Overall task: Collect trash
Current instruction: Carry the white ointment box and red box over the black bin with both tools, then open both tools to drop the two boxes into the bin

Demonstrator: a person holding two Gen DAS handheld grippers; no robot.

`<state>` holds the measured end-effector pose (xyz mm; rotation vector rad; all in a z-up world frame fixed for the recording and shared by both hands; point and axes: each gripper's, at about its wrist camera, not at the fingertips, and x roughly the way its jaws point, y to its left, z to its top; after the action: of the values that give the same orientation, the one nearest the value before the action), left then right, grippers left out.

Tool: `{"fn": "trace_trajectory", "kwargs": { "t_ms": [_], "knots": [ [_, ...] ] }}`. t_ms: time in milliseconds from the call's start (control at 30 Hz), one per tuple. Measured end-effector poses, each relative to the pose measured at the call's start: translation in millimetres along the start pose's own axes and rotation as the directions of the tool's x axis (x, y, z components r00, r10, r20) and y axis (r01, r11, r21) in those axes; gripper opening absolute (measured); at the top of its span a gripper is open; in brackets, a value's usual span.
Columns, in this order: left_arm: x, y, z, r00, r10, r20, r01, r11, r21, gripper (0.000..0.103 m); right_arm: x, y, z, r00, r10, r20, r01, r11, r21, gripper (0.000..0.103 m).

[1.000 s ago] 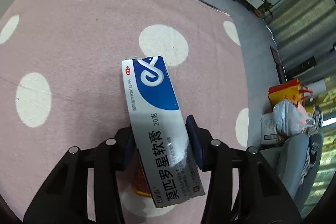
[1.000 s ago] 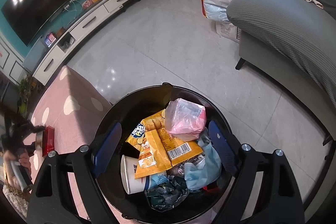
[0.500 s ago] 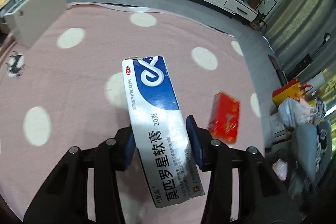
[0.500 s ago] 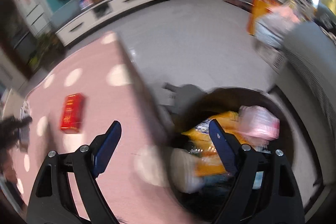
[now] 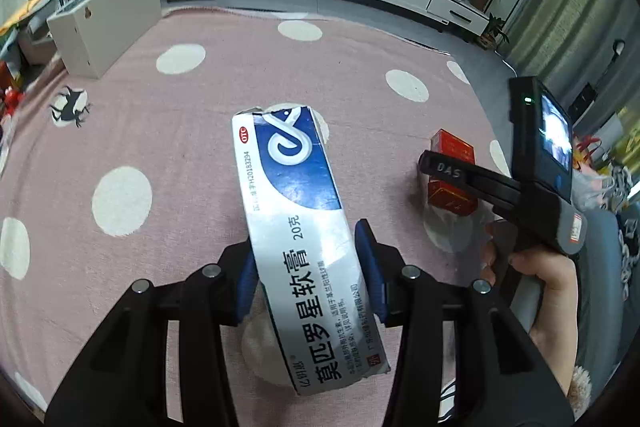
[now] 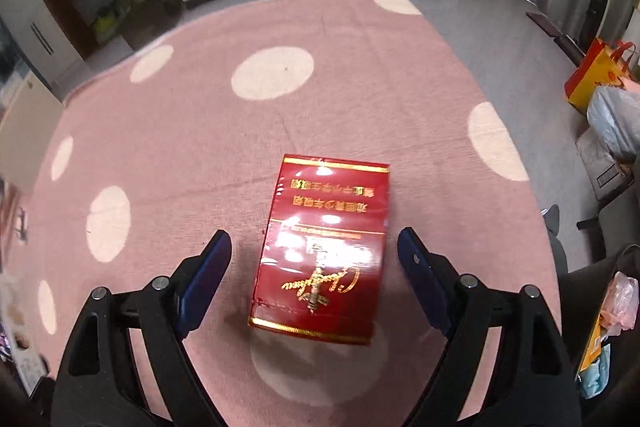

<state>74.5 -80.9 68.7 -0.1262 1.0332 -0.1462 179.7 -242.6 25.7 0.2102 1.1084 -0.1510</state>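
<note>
The pink dotted rug (image 6: 360, 75) carried the red box (image 6: 324, 251). The right gripper (image 6: 314, 279) hung over it, fingers wide, closing slightly, box between them untouched; lowering squarely would help. The left gripper (image 5: 306, 275) clamped the ointment carton (image 5: 304, 235) above the rug.

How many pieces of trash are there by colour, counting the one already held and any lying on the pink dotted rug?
Blue-and-white cardboard ointment box, clamped in the left gripper: 1
Red-and-gold glossy carton, flat on the pink dotted rug between the open jaws of the right gripper: 1
Total: 2
</note>
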Motion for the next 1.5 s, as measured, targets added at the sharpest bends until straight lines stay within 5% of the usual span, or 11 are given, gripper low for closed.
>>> {"fn": "trace_trajectory", "kwargs": {
  "t_ms": [67,200,433,633,767,867,1000,1167,1233,1300,1500],
  "knots": [
    [-2,-7,-3,1.000,-0.020,0.001,0.020,1.000,0.008,0.046,-3,1,-3,0.999,-0.039,0.023,0.039,0.999,-0.022,0.060],
    [-10,-35,-9,0.998,-0.057,0.020,0.056,0.996,0.067,0.046,-19,-17,-14,0.999,0.017,0.030,-0.017,1.000,0.000,0.060],
    [-14,-112,-23,0.982,-0.187,0.024,0.179,0.962,0.204,0.046,-95,-107,-47,0.989,-0.065,0.136,0.048,0.991,0.126,0.060],
    [-9,-192,-43,0.959,-0.284,0.007,0.264,0.901,0.346,0.046,-142,-196,-93,0.957,-0.230,0.178,0.171,0.940,0.296,0.060],
    [0,-241,-60,0.939,-0.341,-0.039,0.325,0.849,0.415,0.046,-157,-236,-110,0.949,-0.253,0.191,0.160,0.902,0.402,0.060],
    [5,-271,-69,0.924,-0.378,-0.063,0.364,0.812,0.457,0.046,-177,-250,-120,0.943,-0.207,0.259,0.083,0.904,0.418,0.060],
    [17,-304,-80,0.905,-0.412,-0.106,0.407,0.766,0.498,0.047,-183,-269,-131,0.941,-0.213,0.262,0.079,0.893,0.443,0.060],
    [29,-330,-93,0.896,-0.419,-0.149,0.433,0.744,0.508,0.047,-173,-293,-144,0.952,-0.231,0.201,0.103,0.860,0.499,0.060],
    [32,-334,-98,0.891,-0.426,-0.158,0.442,0.732,0.519,0.051,-173,-301,-150,0.955,-0.220,0.199,0.086,0.847,0.525,0.060],
    [30,-337,-102,0.894,-0.423,-0.148,0.431,0.720,0.543,0.074,-173,-306,-152,0.958,-0.215,0.190,0.080,0.837,0.542,0.061],
    [19,-338,-108,0.890,-0.438,-0.131,0.431,0.710,0.557,0.092,-179,-307,-155,0.951,-0.258,0.172,0.127,0.831,0.542,0.080]
  ]
}}
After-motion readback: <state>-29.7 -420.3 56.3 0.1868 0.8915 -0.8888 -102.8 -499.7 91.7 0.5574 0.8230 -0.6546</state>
